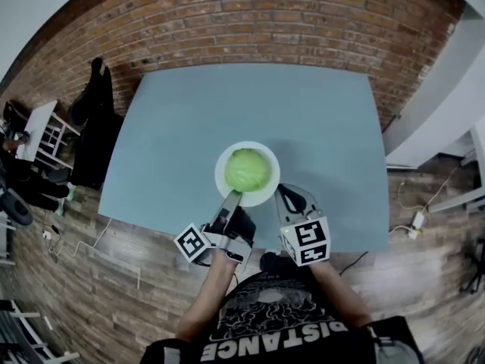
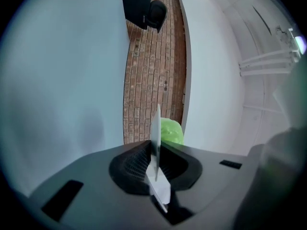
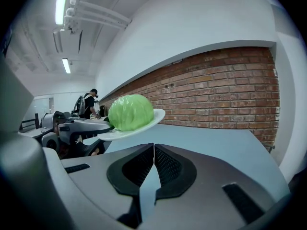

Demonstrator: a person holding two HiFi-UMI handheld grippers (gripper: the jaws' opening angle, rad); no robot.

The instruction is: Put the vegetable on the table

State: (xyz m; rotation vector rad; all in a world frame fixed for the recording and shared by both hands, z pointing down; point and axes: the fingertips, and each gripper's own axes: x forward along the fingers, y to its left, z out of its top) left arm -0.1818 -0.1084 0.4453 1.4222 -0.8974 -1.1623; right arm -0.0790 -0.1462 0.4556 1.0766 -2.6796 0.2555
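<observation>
A round green cabbage [image 1: 247, 170] lies on a white plate [image 1: 221, 176] over the near middle of the blue-grey table [image 1: 318, 120]. My left gripper [image 1: 233, 197] is shut on the plate's near rim. In the left gripper view the plate [image 2: 157, 123] stands edge-on between the jaws, with the cabbage [image 2: 171, 131] just beyond. The right gripper view shows the plate [image 3: 153, 116] tilted and held above the tabletop, carrying the cabbage [image 3: 130, 112]. My right gripper [image 1: 285, 192] is shut and empty, just right of the plate, at the table's near edge.
A brick wall [image 1: 250, 21] runs behind the table. Black bags [image 1: 95, 120] and a white rack [image 1: 42, 131] stand on the wooden floor to the left. Cables and a plug [image 1: 415, 222] lie on the floor at the right. A person [image 3: 90, 102] stands far off.
</observation>
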